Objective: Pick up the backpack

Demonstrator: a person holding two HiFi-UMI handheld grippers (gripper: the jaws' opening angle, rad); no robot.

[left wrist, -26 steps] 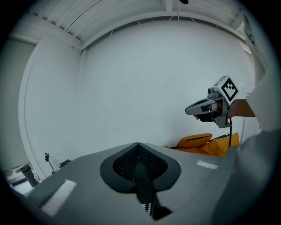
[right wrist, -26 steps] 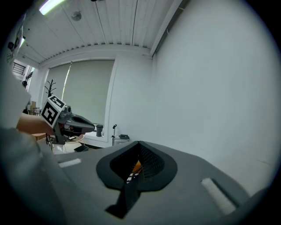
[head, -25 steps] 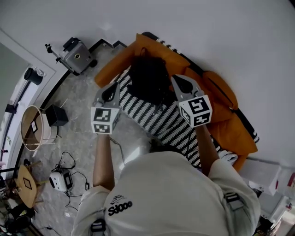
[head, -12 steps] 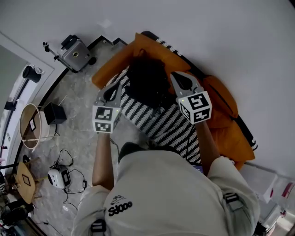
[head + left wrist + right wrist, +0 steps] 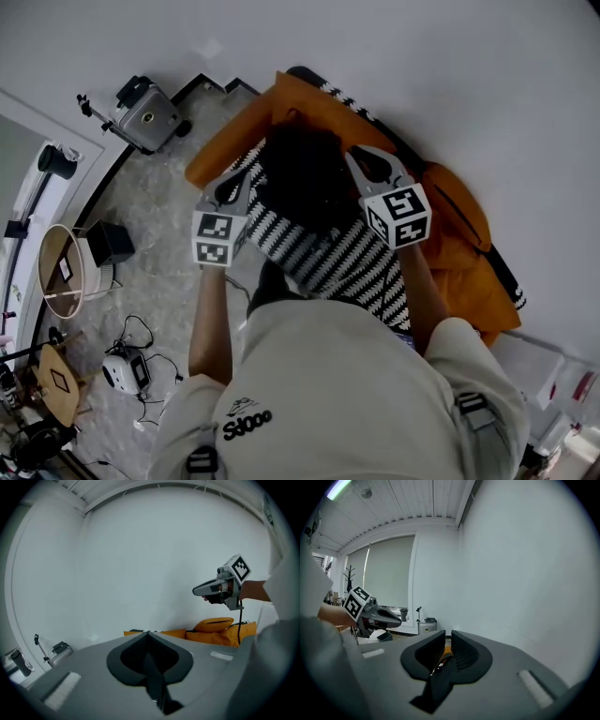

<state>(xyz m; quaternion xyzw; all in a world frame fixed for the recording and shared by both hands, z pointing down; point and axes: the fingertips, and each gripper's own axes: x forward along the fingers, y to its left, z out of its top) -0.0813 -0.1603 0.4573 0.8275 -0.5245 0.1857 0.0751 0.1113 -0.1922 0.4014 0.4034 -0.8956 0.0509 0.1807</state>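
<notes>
A black backpack (image 5: 302, 173) lies on a black-and-white striped blanket (image 5: 342, 258) spread over an orange sofa (image 5: 450, 202). My left gripper (image 5: 230, 187) hovers just left of the backpack with its jaws shut and empty; in the left gripper view its fingertips (image 5: 147, 634) meet. Just right of the backpack is my right gripper (image 5: 368, 165). Its jaws are opening, and a narrow gap with nothing in it shows between them in the right gripper view (image 5: 447, 637). Each gripper sees the other: the right gripper (image 5: 201, 591) and the left gripper (image 5: 396, 620).
A silver suitcase (image 5: 145, 112) stands on the stone floor left of the sofa. A round lamp shade (image 5: 64, 262), a black box (image 5: 111, 239) and a small white device with cables (image 5: 122, 368) sit farther left. A white wall (image 5: 450, 75) runs behind the sofa.
The person has leaned closer to the sofa, and both grippers have moved forward and slightly down, now flanking the backpack.
</notes>
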